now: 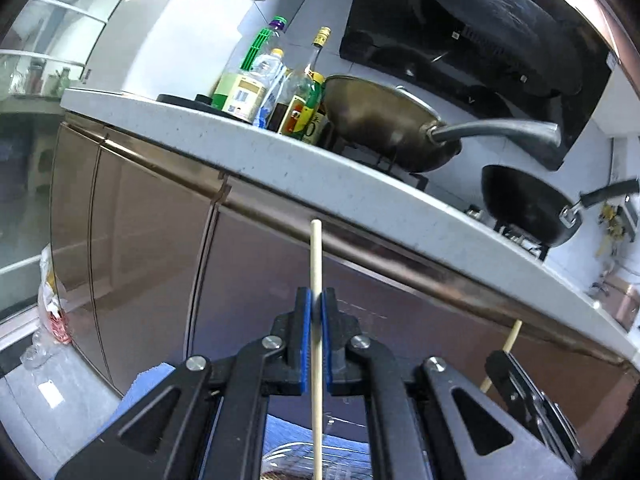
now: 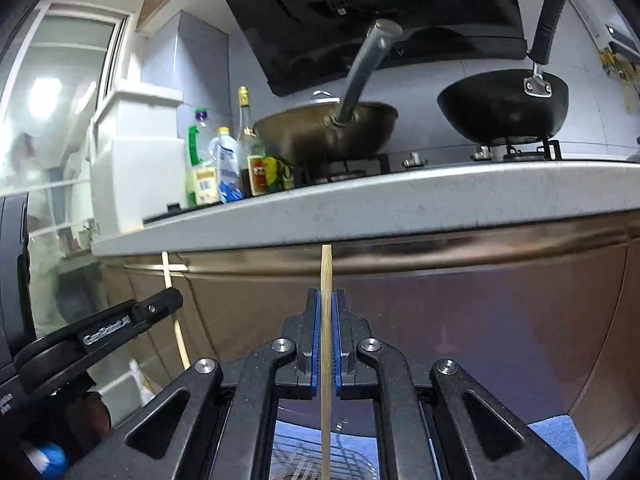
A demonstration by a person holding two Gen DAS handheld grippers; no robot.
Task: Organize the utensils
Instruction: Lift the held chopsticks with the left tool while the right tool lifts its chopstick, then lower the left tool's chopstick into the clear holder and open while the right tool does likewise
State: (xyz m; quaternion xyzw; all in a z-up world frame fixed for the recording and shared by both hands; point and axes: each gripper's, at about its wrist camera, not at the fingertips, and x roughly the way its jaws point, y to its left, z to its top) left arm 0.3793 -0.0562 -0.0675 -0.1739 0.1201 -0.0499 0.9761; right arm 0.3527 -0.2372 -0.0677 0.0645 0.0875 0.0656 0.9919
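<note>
Jaws both clamp chopsticks; only right wrist view shows window [image 2: 68,80].

Bright daylight blows out the window [image 2: 48,92], cabinet fronts [image 1: 256,280] carry glare, and fisheye edges bend darkly.

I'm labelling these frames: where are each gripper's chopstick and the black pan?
Left chopstick [image 1: 315,264]: left wrist view, shaft above the gripper.
Right chopstick [image 2: 326,276]: right wrist view, shaft above the gripper.
Black pan [image 2: 500,108]: right wrist view, bowl's outer wall.
</note>
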